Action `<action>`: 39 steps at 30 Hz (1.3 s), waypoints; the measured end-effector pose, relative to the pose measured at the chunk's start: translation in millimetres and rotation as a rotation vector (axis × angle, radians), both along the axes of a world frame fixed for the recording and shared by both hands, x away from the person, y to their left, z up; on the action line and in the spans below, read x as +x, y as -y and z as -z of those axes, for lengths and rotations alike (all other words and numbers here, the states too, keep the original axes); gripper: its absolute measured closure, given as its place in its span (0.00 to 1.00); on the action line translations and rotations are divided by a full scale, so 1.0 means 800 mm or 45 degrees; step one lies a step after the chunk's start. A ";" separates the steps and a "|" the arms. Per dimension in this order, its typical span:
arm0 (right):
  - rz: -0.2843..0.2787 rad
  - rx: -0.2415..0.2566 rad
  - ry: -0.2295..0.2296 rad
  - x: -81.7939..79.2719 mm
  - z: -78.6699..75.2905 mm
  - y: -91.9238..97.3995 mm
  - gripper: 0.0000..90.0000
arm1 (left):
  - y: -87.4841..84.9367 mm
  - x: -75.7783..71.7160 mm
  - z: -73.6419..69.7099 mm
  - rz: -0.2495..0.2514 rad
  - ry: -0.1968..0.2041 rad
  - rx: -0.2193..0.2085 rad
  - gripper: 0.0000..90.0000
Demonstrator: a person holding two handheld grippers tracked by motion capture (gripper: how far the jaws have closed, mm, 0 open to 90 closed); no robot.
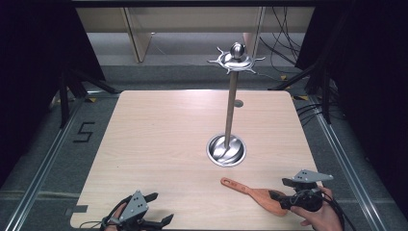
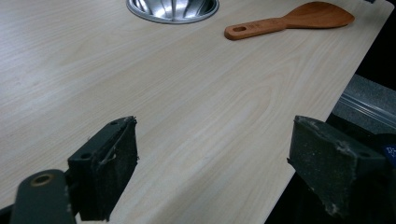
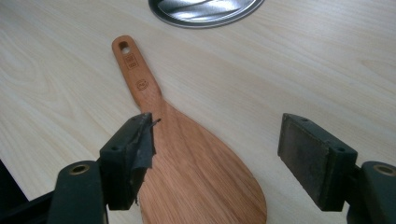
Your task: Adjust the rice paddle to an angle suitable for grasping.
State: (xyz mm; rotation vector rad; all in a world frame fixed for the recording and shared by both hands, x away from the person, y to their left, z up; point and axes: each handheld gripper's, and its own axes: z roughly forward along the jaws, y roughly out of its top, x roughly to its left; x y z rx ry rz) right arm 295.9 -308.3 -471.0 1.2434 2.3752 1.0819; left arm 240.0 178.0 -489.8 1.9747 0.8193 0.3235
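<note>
A wooden spatula [image 1: 255, 194] lies flat on the tabletop [image 1: 163, 139] — handle toward the steel stand's [image 1: 231, 101] round base, blade nearest the edge.

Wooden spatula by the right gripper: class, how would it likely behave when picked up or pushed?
The wooden spatula looks solid, so probably stiff and light. Lying flat on the table, it should slide, not roll. Its thin blade may be awkward for the open right gripper to get under.

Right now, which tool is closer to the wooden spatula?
Right. The right tool hangs open right over the wooden spatula blade; the left tool sits open at the table's near left edge, well apart from it.
</note>
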 end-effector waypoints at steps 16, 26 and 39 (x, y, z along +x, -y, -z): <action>-0.030 -0.012 -0.022 0.001 0.001 -0.007 0.31 | 0.001 0.000 0.000 -0.010 -0.005 -0.017 0.17; -0.055 -0.031 -0.036 0.001 -0.002 -0.020 0.32 | 0.001 0.000 0.001 -0.009 -0.004 -0.021 0.17; -0.158 -0.107 0.018 0.014 -0.012 -0.046 0.35 | 0.000 0.002 0.002 -0.003 -0.006 0.002 0.17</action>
